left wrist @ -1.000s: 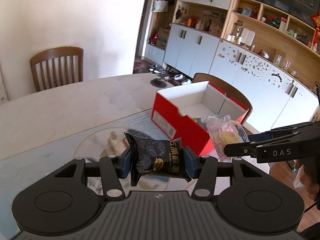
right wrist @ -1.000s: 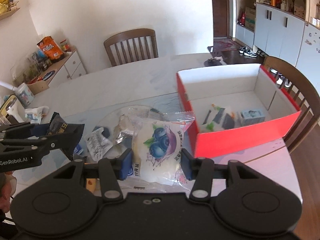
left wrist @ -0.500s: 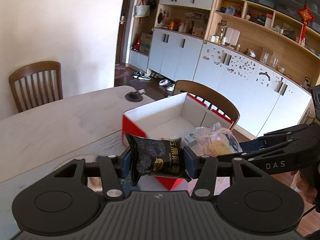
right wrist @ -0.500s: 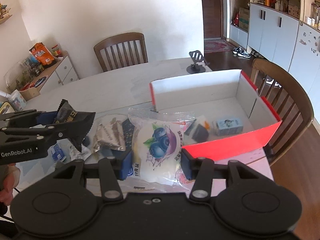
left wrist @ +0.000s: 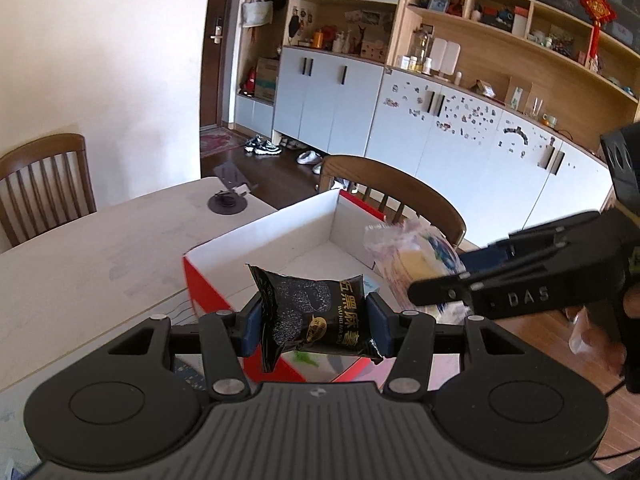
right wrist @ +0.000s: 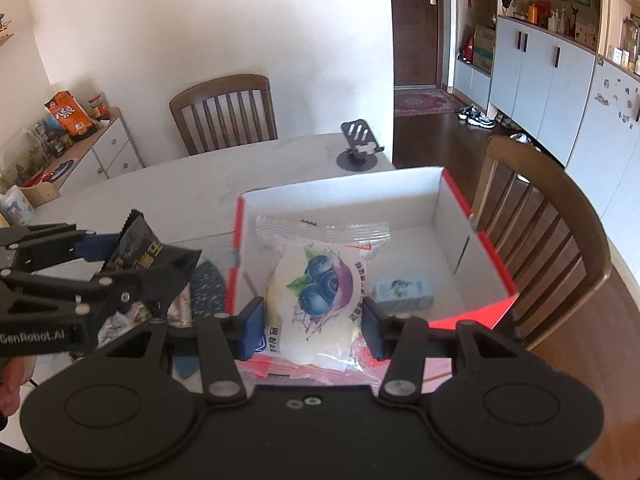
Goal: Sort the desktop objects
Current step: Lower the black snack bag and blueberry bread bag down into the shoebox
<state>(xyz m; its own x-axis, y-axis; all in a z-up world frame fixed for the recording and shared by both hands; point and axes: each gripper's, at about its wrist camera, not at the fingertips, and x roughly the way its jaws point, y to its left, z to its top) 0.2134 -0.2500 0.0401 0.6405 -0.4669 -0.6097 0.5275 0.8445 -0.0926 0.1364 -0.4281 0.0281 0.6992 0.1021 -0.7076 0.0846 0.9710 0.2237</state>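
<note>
My left gripper (left wrist: 316,326) is shut on a black snack packet (left wrist: 316,312) and holds it in the air over the near wall of the red box (left wrist: 208,292). In the right wrist view the same packet (right wrist: 138,248) shows at the left, just outside the box. My right gripper (right wrist: 310,326) is shut on a clear blueberry bread packet (right wrist: 320,284), held above the inside of the red box (right wrist: 472,320), whose walls are white inside. A small blue packet (right wrist: 404,292) lies on the box floor. From the left wrist the bread packet (left wrist: 416,260) appears at the right.
Several loose snack packets (right wrist: 204,284) lie on the pale table (right wrist: 168,196) left of the box. A black phone stand (right wrist: 358,148) sits at the table's far edge. Wooden chairs (right wrist: 536,236) stand behind and to the right of the table.
Both grippers have carried their packets toward the red box. The bread packet now hangs over the box interior and the black packet over its near edge. Neither grip has changed.
</note>
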